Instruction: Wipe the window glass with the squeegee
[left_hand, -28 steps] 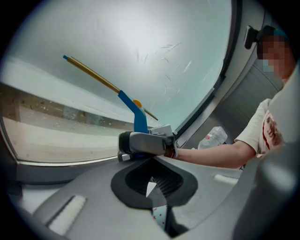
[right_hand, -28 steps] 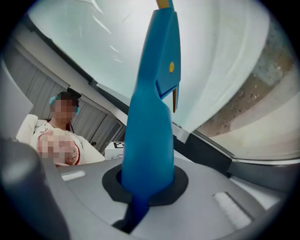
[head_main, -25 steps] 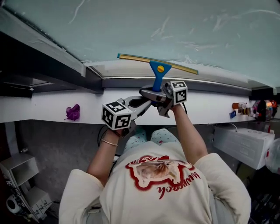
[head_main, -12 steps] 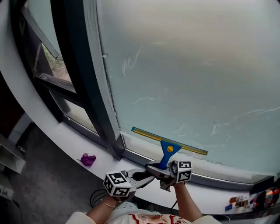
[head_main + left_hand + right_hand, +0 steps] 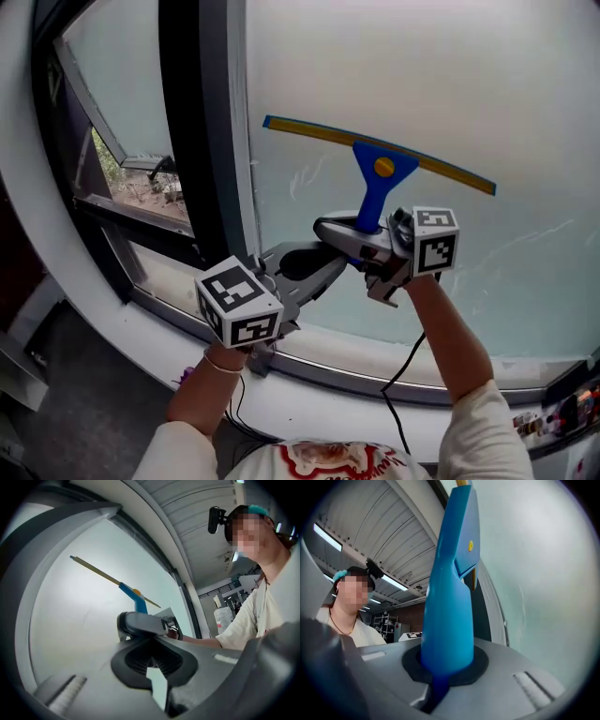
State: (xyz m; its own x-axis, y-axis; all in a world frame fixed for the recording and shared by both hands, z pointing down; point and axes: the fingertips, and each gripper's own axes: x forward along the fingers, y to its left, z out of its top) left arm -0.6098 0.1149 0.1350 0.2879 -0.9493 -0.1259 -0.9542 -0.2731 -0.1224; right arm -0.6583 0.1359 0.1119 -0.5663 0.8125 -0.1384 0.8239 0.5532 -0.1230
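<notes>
Right gripper (image 5: 364, 234) holds the squeegee (image 5: 379, 170) up against the glass (image 5: 450, 75).
Its jaws are closed tight on the lower end of the blue handle, which rises far from them to the long yellow-edged blade. The blade lies across the glass at a slant, its left end higher and near the dark frame (image 5: 192, 141), its right end lower. The left gripper (image 5: 302, 262) sits lower and to the left, with its jaws brought together on nothing and their tips just beside the right gripper's jaws. Both arms reach up from the near edge, over the white sill (image 5: 309, 398).
</notes>
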